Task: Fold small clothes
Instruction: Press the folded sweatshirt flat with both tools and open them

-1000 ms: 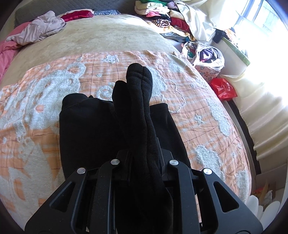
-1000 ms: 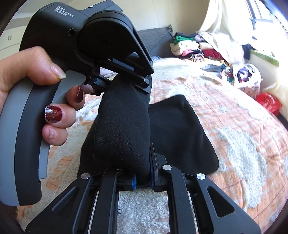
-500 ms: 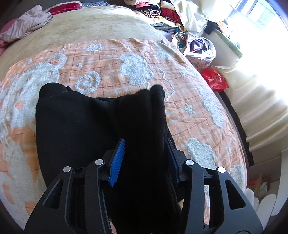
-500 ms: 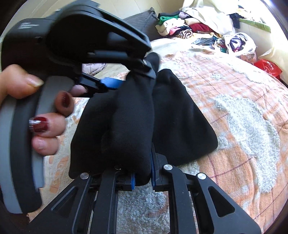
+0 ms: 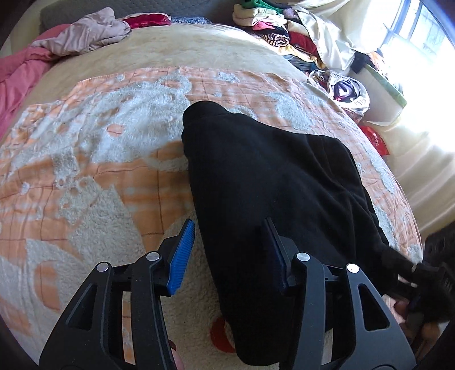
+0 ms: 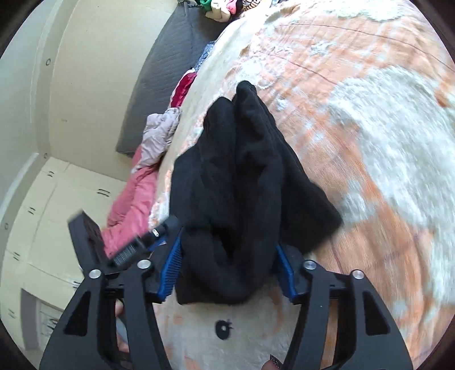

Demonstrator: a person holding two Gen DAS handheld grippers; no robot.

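Tools parted, both: left tool [image 5: 230, 253] half wide, right tool [image 6: 227, 270] wider, jaws just opened, black garment [image 5: 273, 182] lying loose between the pads [image 5: 182, 253] of each, gripped by neither. Garment down on the orange-and-white blanket [image 5: 93, 159] of the bed. Risk: fleece snagging on a ribbed pad on withdrawal, dragging the fold open. Count: two tools, one black garment, one blanket.

Black garment [image 5: 273, 199] hides the bedspread [image 5: 99, 170] under it; its near end is cut off behind the left hand-held gripper [image 5: 230, 250] frame. Bedspread motion-blurred in right wrist view. Clothes pile [image 5: 273, 25] too jumbled to separate. Window [image 5: 421, 37] blown out.
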